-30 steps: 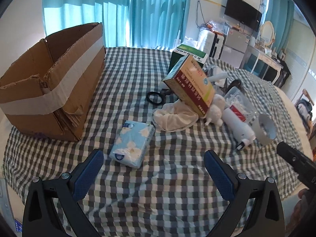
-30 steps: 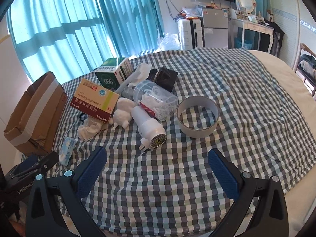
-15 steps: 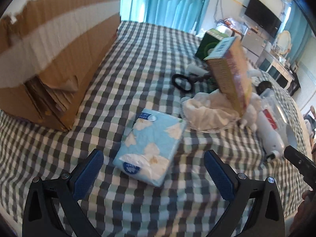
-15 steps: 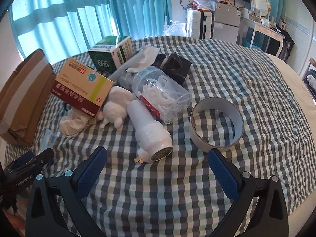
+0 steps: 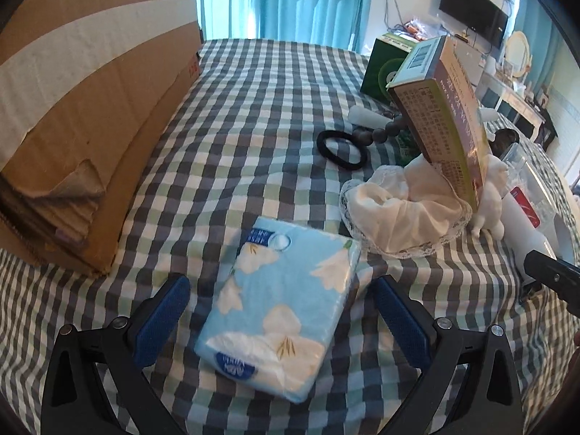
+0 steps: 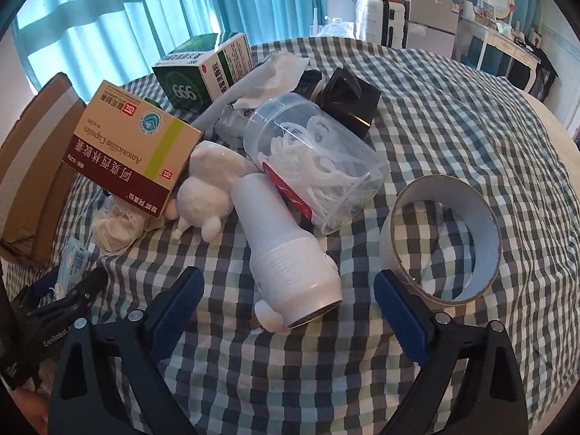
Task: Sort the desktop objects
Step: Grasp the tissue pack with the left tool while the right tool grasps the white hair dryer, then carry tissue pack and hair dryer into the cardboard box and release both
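**Tissue pack between the left jaws, white flashlight between the right**

While the left hand-held gripper [image 5: 281, 311] stands wide, the blue flowered tissue pack [image 5: 282, 304] lies flat on the checked cloth [image 5: 253, 116] between its blue pads, and neither pad touches it. This pack serves as the landmark. Just beyond its far right corner sits a crumpled white lace-edged cloth [image 5: 395, 214]. A maroon and tan medicine box [image 5: 442, 116] leans tilted over that cloth. A black hair tie [image 5: 342, 146] lies further from the pack than the cloth, with a string of grey beads [image 5: 384, 130] beside it, and a green box [image 5: 380, 69] stands behind those. To the left of the pack, well apart, is a taped cardboard box [image 5: 83, 108], its near corner torn.

On the pack's right, past the lace cloth, a white flashlight [image 6: 286, 250] lies on its side with its lens end towards the camera. The right hand-held gripper [image 6: 288, 308] straddles that end; its jaws are closing, yet the pads are apart from the body. A small white toy figure [image 6: 206, 195] lies touching the flashlight on the side nearer the pack. A clear plastic jar [image 6: 315, 166] of white floss picks rests against the flashlight's other side. A roll of tape [image 6: 442, 243] stands on edge just beside the right pad. A black pouch [image 6: 348, 98] lies behind the jar.
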`<state>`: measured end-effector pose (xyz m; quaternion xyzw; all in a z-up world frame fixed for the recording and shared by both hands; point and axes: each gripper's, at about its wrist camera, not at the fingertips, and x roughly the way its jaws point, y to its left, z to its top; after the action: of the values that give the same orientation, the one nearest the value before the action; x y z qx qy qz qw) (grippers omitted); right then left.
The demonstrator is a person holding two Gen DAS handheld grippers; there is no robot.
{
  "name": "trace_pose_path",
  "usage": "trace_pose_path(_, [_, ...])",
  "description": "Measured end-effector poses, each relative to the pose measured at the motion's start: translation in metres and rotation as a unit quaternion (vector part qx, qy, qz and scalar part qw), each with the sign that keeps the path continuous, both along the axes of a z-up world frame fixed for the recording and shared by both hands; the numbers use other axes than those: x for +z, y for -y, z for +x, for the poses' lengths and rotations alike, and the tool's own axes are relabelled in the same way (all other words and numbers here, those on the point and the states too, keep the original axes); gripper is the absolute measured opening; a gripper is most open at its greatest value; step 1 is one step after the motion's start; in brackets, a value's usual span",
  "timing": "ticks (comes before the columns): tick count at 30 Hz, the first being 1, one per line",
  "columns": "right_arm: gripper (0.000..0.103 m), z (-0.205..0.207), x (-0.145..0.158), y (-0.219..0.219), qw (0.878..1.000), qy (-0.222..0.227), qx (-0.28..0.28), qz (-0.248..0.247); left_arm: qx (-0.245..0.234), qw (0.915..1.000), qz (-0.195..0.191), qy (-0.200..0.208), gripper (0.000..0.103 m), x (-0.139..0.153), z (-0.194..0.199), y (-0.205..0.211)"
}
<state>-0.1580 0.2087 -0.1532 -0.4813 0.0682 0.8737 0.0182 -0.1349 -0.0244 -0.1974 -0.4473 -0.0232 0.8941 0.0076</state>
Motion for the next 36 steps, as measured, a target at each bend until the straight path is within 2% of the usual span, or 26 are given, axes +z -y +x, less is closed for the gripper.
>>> trace_pose_path(3, [0.084, -0.004, -0.003, -0.001, 1.0, 0.006, -0.002, -0.01, -0.004, 1.0, -0.003, -0.003, 0.102, 0.001, -0.001, -0.001])
trace_pose_path(6, [0.08, -0.008, -0.007, -0.002, 1.0, 0.014, -0.001, -0.019, -0.011, 0.9999, -0.001, -0.012, 0.094, 0.001, -0.006, -0.002])
trace_pose_path(9, [0.08, -0.012, -0.009, -0.003, 0.999, 0.017, -0.007, -0.028, -0.017, 0.9996, -0.004, -0.021, 0.081, 0.002, -0.005, -0.004])
trace_pose_path(11, [0.079, -0.012, -0.01, -0.006, 0.999, 0.016, -0.011, -0.038, -0.029, 0.9992, -0.005, -0.028, 0.062, 0.005, -0.001, -0.006])
trace_pose_path(13, [0.071, -0.013, -0.01, -0.007, 0.999, 0.014, -0.013, -0.035, -0.039, 0.9986, -0.014, -0.032, 0.058, 0.007, 0.002, -0.008])
trace_pose_path(16, [0.052, -0.013, -0.01, -0.008, 1.0, 0.013, -0.009, -0.027, -0.037, 0.9986, -0.016, -0.034, 0.056, 0.009, 0.005, -0.006])
trace_pose_path(22, [0.051, 0.001, -0.003, -0.001, 1.0, 0.0, 0.006, -0.019, -0.016, 0.9989, -0.002, -0.044, 0.056, 0.022, 0.016, 0.006])
trace_pose_path(28, [0.051, 0.022, 0.008, 0.003, 1.0, -0.009, 0.01, -0.019, -0.02, 0.9966, 0.008, -0.08, 0.056, 0.043, 0.032, 0.005])
trace_pose_path(33, [0.051, 0.041, 0.019, 0.001, 0.999, -0.025, 0.002, -0.042, -0.015, 0.9954, 0.048, -0.082, 0.056, 0.058, 0.044, 0.004])
trace_pose_path(36, [0.051, 0.053, 0.033, 0.005, 0.998, -0.043, 0.002, -0.041, -0.014, 0.9942, 0.056, -0.091, 0.056, 0.071, 0.053, -0.001])
